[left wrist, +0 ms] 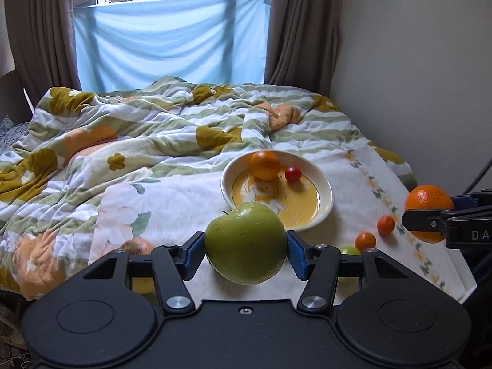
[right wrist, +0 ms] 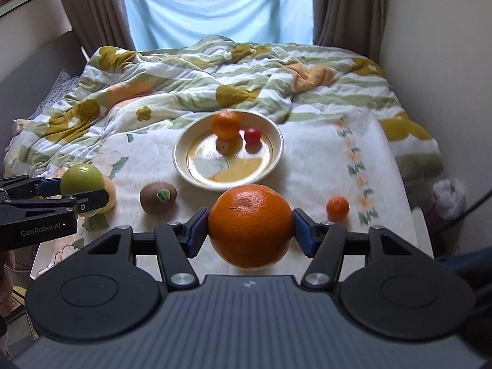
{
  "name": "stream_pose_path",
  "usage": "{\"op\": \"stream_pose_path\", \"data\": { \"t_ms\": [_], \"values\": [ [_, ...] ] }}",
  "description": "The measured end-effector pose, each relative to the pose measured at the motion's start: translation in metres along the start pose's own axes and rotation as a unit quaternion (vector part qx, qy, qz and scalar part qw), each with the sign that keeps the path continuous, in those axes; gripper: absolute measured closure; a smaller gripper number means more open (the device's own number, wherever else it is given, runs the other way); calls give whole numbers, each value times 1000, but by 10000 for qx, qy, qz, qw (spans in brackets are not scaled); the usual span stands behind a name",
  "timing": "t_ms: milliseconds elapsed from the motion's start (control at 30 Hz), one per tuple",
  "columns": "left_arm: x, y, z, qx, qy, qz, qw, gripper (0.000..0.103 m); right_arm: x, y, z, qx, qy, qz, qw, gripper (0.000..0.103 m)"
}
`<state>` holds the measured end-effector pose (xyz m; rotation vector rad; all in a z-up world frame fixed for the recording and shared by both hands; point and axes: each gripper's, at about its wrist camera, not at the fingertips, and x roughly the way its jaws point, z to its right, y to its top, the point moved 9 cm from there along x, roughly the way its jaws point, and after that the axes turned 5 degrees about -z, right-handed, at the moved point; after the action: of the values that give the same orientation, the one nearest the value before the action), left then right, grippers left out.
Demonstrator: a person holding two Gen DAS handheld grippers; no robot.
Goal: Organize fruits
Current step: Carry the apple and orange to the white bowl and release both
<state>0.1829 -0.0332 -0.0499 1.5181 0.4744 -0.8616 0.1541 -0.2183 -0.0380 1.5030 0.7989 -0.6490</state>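
The left gripper [left wrist: 246, 246] is clamping a round green apple [left wrist: 244, 243] above the floral bedsheet [left wrist: 190, 196], while the right gripper [right wrist: 250, 230] is squeezing a large orange [right wrist: 250, 226], seemingly lifted, near the cream ceramic bowl [right wrist: 181, 166].

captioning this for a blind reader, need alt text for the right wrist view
The right claw grips a large orange above a floral bedspread. Ahead, a bowl holds a smaller orange and a red fruit; at left the left claw holds a green apple.
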Motion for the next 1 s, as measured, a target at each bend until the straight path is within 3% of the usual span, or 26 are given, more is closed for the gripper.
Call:
{"op": "stream_pose_path", "data": {
  "t_ms": [300,567,1000],
  "values": [
    [48,48,5,-362,271,-88,9989,42,40,64,8,-476,422,57,9980,29],
    [104,76,7,-424,517,-312,9973,42,101,98,19,-775,700,-189,9943,29],
    [191,80,13,205,1008,-728,9920,42,176,118,39,-895,927,-651,9895,29]
  ]
}}
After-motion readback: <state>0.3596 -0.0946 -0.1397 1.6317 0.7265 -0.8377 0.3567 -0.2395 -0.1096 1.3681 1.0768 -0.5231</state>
